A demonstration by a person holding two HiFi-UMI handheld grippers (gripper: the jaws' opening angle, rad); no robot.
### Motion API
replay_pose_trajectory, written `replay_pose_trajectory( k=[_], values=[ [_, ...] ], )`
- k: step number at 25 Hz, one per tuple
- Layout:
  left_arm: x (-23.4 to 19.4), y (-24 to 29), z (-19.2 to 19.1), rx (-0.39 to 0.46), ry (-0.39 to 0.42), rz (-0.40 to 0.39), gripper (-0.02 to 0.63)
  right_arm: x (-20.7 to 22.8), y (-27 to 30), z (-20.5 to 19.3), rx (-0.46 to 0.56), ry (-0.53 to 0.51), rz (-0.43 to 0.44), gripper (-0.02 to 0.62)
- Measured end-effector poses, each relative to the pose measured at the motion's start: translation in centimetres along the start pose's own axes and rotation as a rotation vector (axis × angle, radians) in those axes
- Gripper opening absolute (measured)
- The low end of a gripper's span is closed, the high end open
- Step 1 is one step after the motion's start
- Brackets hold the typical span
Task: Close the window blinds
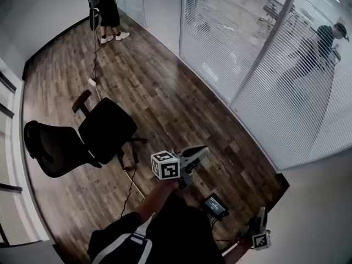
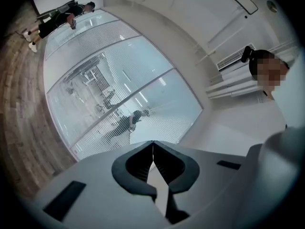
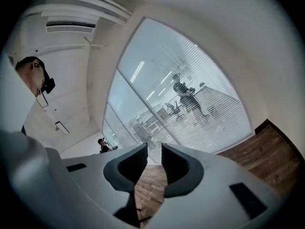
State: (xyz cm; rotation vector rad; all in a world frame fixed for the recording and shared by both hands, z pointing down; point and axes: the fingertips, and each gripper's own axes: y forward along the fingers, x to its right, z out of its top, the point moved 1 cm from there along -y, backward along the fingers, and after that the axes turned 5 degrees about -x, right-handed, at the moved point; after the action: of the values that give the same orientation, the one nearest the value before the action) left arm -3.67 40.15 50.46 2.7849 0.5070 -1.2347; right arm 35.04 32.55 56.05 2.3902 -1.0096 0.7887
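Left tool (image 1: 202, 151) well apart from blinds (image 1: 286, 98)

The head view looks steeply down onto the wooden floor (image 1: 165, 98), with the window blinds (image 1: 286, 92) running along its upper right, well apart from the camera. The left gripper view faces the blinds from across the floor, tilted up toward the ceiling. The right gripper view looks at them obliquely from lower down, near their end by the white wall. All three views share the blinds and the floor beside them.
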Motion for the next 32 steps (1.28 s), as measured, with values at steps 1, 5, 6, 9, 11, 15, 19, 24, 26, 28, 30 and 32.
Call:
replay_pose_trajectory(
  k=[1,5,6,9,11,15,19,24,26,28,30,32],
  values=[
    [-0.3,0.0,0.2,0.001,-0.003,0.000,0.006,0.0,0.3,-0.1,-0.003,0.002,-0.003,0.098],
    [-1.6,-0.1,0.7,0.002,-0.018,-0.003,0.006,-0.5,1.5,-0.3,0.009,0.032,-0.008,0.098],
    [-2.0,-0.3,0.9,0.002,-0.021,-0.003,0.006,-0.4,1.9,-0.4,0.017,0.051,-0.010,0.098],
    [-3.3,-0.6,1.8,0.010,-0.030,-0.006,0.006,-0.5,3.2,-0.3,0.036,0.077,-0.012,0.098],
    [-4.2,-0.8,2.8,0.018,-0.033,-0.010,0.006,-1.0,4.3,-0.3,0.039,0.072,-0.011,0.098],
    [-5.7,-0.8,4.7,0.017,-0.027,-0.014,0.006,-1.8,6.6,-0.5,0.038,0.072,-0.026,0.098],
    [-7.2,-1.2,6.7,0.011,-0.022,-0.015,0.006,-2.9,8.7,-1.4,0.033,0.085,-0.038,0.098],
    [-9.4,-1.3,8.4,0.027,-0.031,-0.007,0.006,-3.0,11.0,-2.8,0.011,0.100,-0.052,0.098],
    [-10.0,-1.0,9.1,0.024,-0.032,-0.001,0.006,-2.5,11.9,-3.4,-0.002,0.111,-0.063,0.098],
    [-11.0,-0.6,9.6,0.020,-0.032,0.010,0.006,-2.3,13.3,-3.4,-0.006,0.114,-0.066,0.098],
    [-12.1,-0.1,10.0,0.022,-0.031,0.030,0.006,-1.5,15.1,-3.1,-0.012,0.122,-0.058,0.100],
    [-13.4,0.7,10.7,0.027,-0.018,0.051,0.006,-0.7,17.3,-2.8,-0.010,0.137,-0.036,0.100]
  ],
)
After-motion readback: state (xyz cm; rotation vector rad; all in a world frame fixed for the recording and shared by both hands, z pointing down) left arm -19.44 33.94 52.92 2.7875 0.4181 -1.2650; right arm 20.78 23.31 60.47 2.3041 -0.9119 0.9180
